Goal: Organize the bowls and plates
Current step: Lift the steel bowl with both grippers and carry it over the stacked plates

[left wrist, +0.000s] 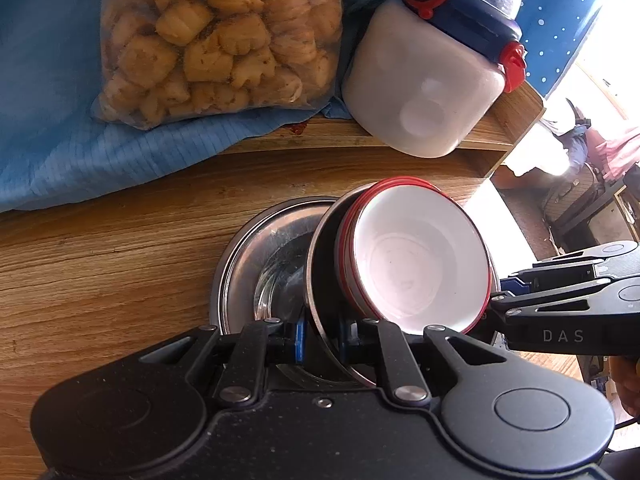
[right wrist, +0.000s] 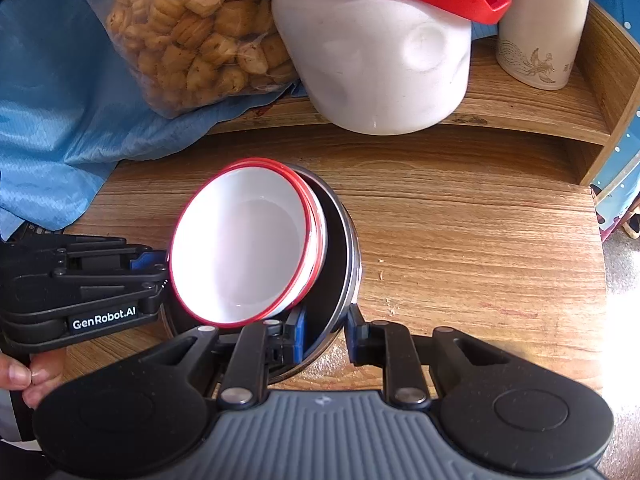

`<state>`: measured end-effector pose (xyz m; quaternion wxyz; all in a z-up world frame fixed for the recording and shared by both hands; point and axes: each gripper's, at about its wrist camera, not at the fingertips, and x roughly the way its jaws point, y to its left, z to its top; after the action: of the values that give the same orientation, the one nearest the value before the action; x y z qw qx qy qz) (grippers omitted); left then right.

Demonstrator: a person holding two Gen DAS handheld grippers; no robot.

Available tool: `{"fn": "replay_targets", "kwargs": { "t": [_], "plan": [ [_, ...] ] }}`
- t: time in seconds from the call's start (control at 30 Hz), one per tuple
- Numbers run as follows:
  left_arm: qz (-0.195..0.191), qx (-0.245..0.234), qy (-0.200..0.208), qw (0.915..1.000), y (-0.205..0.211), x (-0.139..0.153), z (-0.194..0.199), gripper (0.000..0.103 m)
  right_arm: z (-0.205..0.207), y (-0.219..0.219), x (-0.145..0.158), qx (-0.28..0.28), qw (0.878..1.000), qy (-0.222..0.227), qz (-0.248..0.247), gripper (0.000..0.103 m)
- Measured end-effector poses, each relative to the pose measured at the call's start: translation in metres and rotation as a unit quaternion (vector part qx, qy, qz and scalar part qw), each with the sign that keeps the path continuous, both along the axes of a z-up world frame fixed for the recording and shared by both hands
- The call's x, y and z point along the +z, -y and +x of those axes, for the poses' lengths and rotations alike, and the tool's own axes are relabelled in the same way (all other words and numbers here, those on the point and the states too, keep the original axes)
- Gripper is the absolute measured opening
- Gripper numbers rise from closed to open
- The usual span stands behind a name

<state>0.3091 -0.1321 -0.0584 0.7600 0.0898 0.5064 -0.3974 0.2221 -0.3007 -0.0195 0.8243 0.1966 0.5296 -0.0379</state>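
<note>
A steel bowl (left wrist: 320,280) holds nested white bowls with red rims (left wrist: 416,264) and is tilted above a steel plate (left wrist: 248,248) on the wooden table. My left gripper (left wrist: 324,338) is shut on the steel bowl's rim. My right gripper (right wrist: 324,336) grips the same steel bowl (right wrist: 340,248) at its rim on the other side, with the white bowls (right wrist: 244,248) leaning inside. The right gripper also shows in the left wrist view (left wrist: 496,304), and the left gripper in the right wrist view (right wrist: 160,268).
A bag of biscuits (left wrist: 216,36) lies on blue cloth (left wrist: 52,120) at the back. A white jug (left wrist: 420,84) with a red and blue lid stands on a raised wooden shelf (right wrist: 520,108). A cream canister (right wrist: 540,32) stands beside it. The table edge (right wrist: 600,260) is at the right.
</note>
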Motion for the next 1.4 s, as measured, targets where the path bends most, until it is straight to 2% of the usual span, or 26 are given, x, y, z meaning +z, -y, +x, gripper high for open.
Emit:
{"fn": "replay_targets", "kwargs": {
  "t": [0.83, 1.4],
  "plan": [
    [0.007, 0.039, 0.001, 0.9992, -0.015, 0.002, 0.009, 0.015, 0.017, -0.007, 0.000, 0.038, 0.999, 0.003, 0.000, 0.023],
    [0.013, 0.053, -0.003, 0.9985, -0.014, -0.001, 0.011, 0.015, 0.024, -0.008, -0.004, 0.040, 0.999, 0.000, 0.004, 0.023]
  ]
}}
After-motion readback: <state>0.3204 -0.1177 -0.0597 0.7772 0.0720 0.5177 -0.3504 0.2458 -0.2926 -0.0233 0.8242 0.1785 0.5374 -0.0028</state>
